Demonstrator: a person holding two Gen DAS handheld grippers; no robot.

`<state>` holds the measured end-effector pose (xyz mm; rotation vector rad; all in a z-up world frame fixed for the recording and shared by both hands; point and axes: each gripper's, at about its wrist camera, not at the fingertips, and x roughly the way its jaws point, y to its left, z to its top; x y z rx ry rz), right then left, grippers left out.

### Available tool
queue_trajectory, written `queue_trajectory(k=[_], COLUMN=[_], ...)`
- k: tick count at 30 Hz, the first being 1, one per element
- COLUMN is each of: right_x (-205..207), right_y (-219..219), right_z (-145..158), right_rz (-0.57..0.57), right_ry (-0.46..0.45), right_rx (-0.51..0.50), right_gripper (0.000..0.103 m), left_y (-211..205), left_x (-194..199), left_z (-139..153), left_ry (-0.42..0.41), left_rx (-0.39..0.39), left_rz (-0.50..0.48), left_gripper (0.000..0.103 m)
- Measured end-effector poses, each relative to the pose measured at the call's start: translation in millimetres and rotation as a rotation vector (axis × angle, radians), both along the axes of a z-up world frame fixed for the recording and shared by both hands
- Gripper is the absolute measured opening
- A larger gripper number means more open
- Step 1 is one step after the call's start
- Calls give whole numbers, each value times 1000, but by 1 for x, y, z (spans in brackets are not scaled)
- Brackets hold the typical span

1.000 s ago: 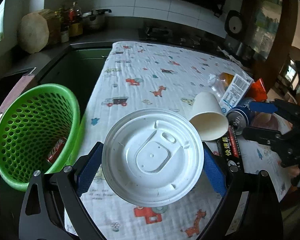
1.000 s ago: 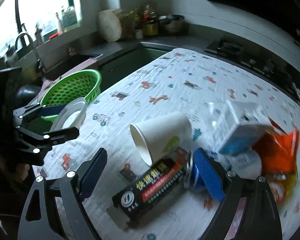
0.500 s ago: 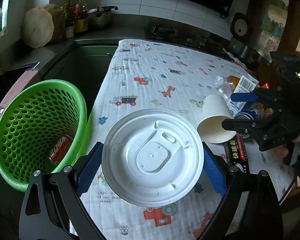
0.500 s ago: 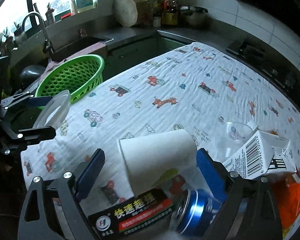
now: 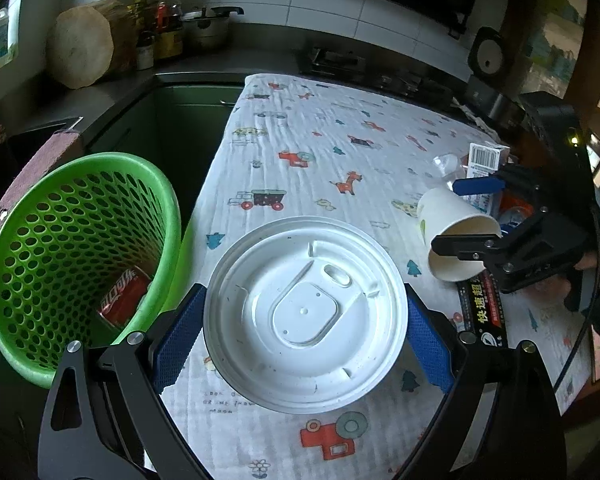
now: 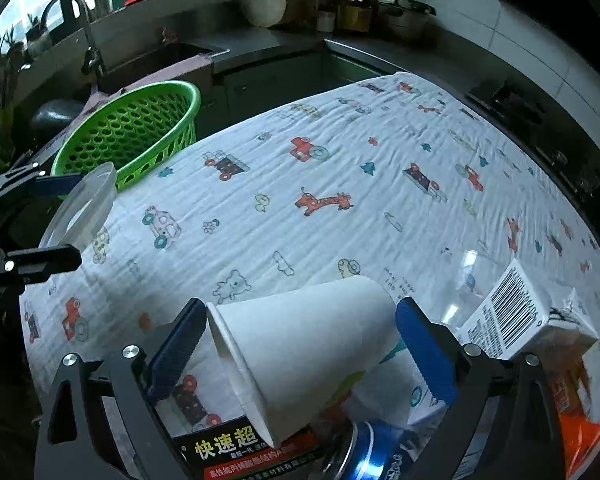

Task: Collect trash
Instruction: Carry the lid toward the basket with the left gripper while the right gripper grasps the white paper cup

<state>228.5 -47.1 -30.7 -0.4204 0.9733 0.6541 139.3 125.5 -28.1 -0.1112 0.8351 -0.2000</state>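
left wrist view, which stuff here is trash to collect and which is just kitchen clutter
Job:
round white plastic lid, gripped in the left tool
white paper cup on its side
black printed carton
blue drink can
green perforated plastic basket

Lying about:
round wooden chopping block
metal pot
cartoon-print tablecloth

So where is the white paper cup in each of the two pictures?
Left wrist view: the paper cup lies on its side at the right, between the right gripper's opening jaws.
Right wrist view: the paper cup is at the bottom middle, lying between that gripper's blue pads.
Shared landmark: the green basket, on the left in both.
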Motion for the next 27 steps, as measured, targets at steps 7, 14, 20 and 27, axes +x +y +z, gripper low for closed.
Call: queue_trajectory(k=[7, 14, 20, 27], right_x=[4, 2, -3, -11], right_y=[3, 4, 8, 22], right_z=[-7, -11, -6, 0], right_rz=[31, 43, 32, 28], right_ry=[21, 47, 49, 39], right_rx=[-58, -43, -24, -41], right_gripper=[92, 79, 69, 53], left_y=[4, 9, 19, 46], left_x=[0, -1, -3, -6], left_z=[-1, 0, 5, 13], left_ry=[0, 1, -11, -34], left_rx=[-4, -6, -6, -24], left_rz=[5, 16, 38, 94], left_gripper=[91, 91, 91, 91])
